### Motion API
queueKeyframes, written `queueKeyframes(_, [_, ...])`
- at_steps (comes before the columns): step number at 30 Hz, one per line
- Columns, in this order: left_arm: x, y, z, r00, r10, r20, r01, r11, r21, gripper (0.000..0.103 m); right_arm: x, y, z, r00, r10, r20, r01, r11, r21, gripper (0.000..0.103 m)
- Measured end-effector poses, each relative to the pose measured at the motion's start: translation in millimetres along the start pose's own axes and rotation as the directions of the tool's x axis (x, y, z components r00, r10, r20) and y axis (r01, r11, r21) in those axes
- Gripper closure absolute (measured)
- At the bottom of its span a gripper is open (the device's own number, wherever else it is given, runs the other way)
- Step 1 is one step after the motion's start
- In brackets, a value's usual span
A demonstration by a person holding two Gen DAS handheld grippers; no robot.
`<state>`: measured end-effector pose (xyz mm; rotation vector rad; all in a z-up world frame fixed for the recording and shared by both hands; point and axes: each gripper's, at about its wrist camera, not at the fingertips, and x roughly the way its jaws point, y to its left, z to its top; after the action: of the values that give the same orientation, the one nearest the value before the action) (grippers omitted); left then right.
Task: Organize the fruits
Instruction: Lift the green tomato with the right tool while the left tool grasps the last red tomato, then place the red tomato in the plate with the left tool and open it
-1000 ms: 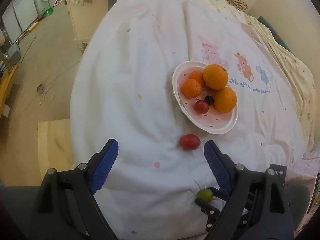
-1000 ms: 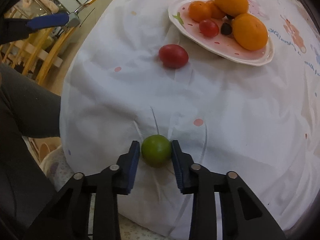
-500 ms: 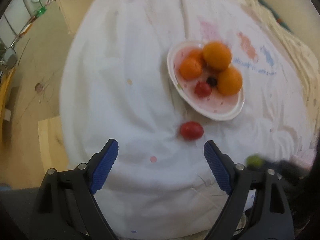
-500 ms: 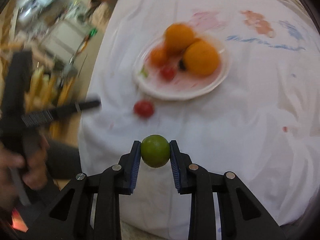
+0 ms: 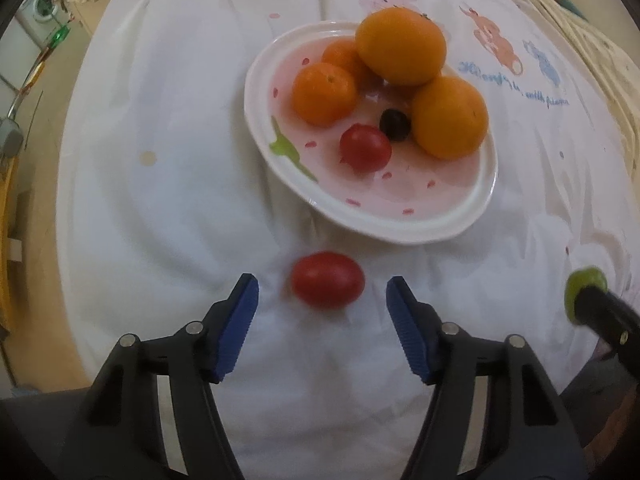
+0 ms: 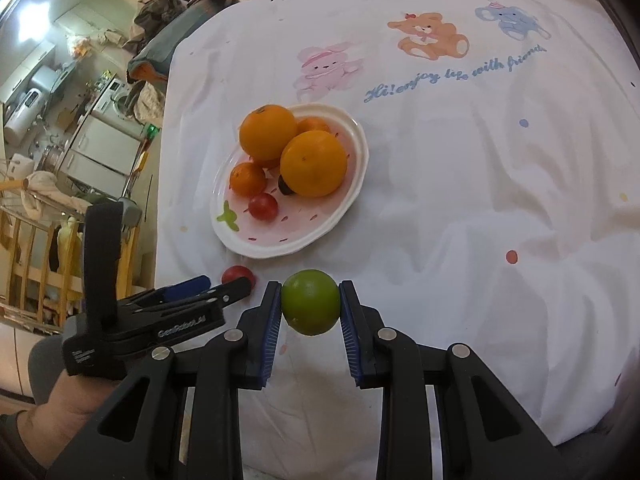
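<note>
Red tomato (image 5: 327,279) lies on the white bedsheet (image 5: 168,184) just short of the plate (image 5: 256,92), between the closing left tongs (image 5: 322,296), pads not yet touching. Right tongs (image 6: 310,308) are clamped on the green lime (image 6: 310,302), held clear of the bed. Risks: soft sheet lets the tomato roll off-centre; firm closure may bruise it; the crowded plate invites roll-off.

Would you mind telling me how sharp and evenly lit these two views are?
Left wrist view: slightly soft, the red tomato on the sheet smeared, the green fruit at the right edge blurred, corners dark from the fisheye. Right wrist view: sharp, the green fruit crisp between the pads, the sheet's print legible, bending toward the rim.
</note>
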<state>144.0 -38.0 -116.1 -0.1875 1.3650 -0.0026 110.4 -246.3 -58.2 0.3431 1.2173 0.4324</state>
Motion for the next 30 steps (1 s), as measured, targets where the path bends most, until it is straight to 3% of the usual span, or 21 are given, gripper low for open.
queueKeyframes(2, [4.6, 0.6, 1.7, 1.0, 0.01, -0.005, -0.01, 1.0, -0.009, 0.043, 0.8, -2.3, 0.6, 1.0, 0.002, -0.002, -0.002, 1.0, 0.009, 0.073])
queueKeyframes(3, [6.9, 1.3, 2.2, 1.0, 0.01, -0.012, -0.011, 1.0, -0.01, 0.054, 0.6, -2.8, 0.3, 1.0, 0.001, -0.002, -0.001, 1.0, 0.012, 0.073])
queueKeyframes(6, [9.3, 2.3, 1.5, 1.0, -0.016, -0.024, 0.016, 1.0, -0.017, 0.067, 0.2, -3.7, 1.7, 1.0, 0.005, -0.001, -0.005, 1.0, 0.017, 0.073])
queueKeyframes(12, [-5.7, 2.2, -7.5, 1.0, -0.001, 0.001, 0.001, 1.0, 0.015, 0.068, 1.0, -1.6, 3.1, 1.0, 0.012, 0.0, -0.012, 1.0, 0.018, 0.073])
queueKeyframes(18, [-38.2, 15.2, -5.9, 0.998, -0.024, 0.055, 0.025, 1.0, -0.014, 0.068, -2.2, 3.7, 3.9, 1.0, 0.007, 0.014, -0.006, 1.0, -0.017, 0.073])
queueKeyframes(24, [-74.3, 22.0, 8.5, 0.99, -0.028, 0.139, 0.028, 1.0, 0.003, 0.068, -10.6, 15.6, 18.1, 0.999, 0.028, 0.031, -0.026, 0.997, -0.068, 0.073])
queueKeyframes(30, [-82.9, 23.3, 32.8, 0.984, -0.033, 0.173, 0.029, 0.999, 0.026, 0.068, -11.0, 20.4, 44.4, 0.999, 0.012, 0.03, -0.008, 0.994, -0.109, 0.073])
